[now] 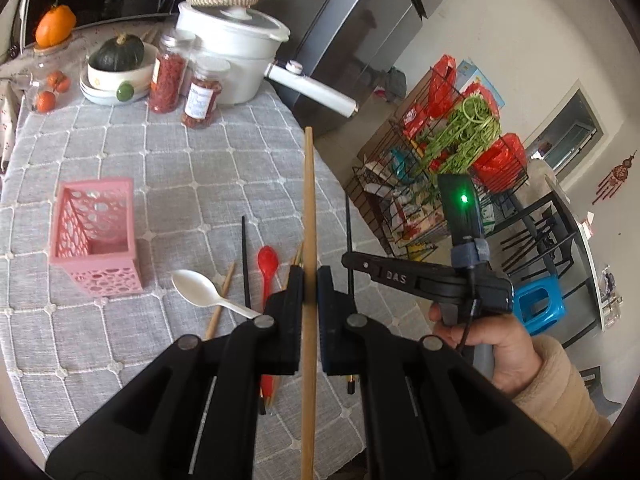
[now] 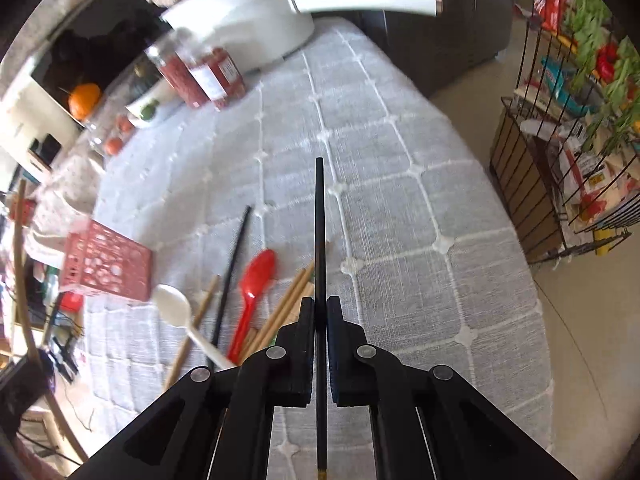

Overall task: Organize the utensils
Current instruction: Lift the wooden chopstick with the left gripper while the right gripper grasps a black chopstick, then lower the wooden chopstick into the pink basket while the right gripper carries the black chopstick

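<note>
The left gripper (image 1: pixel 310 280) is clamped on a wooden chopstick (image 1: pixel 308 200), gripped near mid-length, so long ends project ahead of and behind the jaws. The right gripper (image 2: pixel 320 312) is fully closed on a black chopstick (image 2: pixel 319 220), held the same way. Both sticks are clear of the grey tablecloth (image 2: pixel 400 220).

Below them lie the loose utensils: a white spoon (image 1: pixel 196 286), a red spoon (image 1: pixel 267 260), a second black chopstick (image 1: pixel 245 260) and further wooden chopsticks (image 2: pixel 288 304). The pink holder (image 1: pixel 96 236) stands to the far left of this group, upright and apparently empty.

Risks, as judged:
- A thin round stick can pivot or slip between flat pads during a fast swing.
- Both grippers work close together; the projecting ends can collide.
- A steep or off-centre entry can strike the holder's rim and tip the light holder.
</note>
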`<state>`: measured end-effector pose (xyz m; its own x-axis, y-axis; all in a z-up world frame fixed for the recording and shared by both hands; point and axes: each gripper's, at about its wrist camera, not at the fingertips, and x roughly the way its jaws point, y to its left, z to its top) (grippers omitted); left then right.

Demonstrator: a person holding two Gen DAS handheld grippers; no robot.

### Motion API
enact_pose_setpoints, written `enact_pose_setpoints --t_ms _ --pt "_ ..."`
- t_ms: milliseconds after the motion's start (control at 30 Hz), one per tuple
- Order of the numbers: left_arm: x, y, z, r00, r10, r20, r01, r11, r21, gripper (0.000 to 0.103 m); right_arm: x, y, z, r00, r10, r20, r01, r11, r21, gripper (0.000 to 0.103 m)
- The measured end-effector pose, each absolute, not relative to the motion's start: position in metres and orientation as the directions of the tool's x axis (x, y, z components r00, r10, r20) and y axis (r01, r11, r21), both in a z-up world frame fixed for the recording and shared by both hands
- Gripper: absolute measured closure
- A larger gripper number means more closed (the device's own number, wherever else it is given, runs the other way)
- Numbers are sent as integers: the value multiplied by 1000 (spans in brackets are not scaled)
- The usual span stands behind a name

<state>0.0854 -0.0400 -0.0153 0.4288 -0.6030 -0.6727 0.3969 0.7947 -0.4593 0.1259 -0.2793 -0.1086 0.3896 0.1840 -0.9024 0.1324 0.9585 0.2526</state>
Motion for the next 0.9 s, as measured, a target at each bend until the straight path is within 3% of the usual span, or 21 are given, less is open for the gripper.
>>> enact_pose_setpoints --t_ms 333,667,900 --pt "85 4 24 737 -474 -482 292 866 -406 95 89 -261 -31 567 229 -791 19 957 290 97" --pt "112 34 18 934 -215 -284 117 938 -325 95 83 -245 4 650 261 -714 -39 950 311 97" --pt "134 37 -4 964 -68 -256 -1 966 -259 95 86 -239 14 674 276 -685 -46 941 335 97"
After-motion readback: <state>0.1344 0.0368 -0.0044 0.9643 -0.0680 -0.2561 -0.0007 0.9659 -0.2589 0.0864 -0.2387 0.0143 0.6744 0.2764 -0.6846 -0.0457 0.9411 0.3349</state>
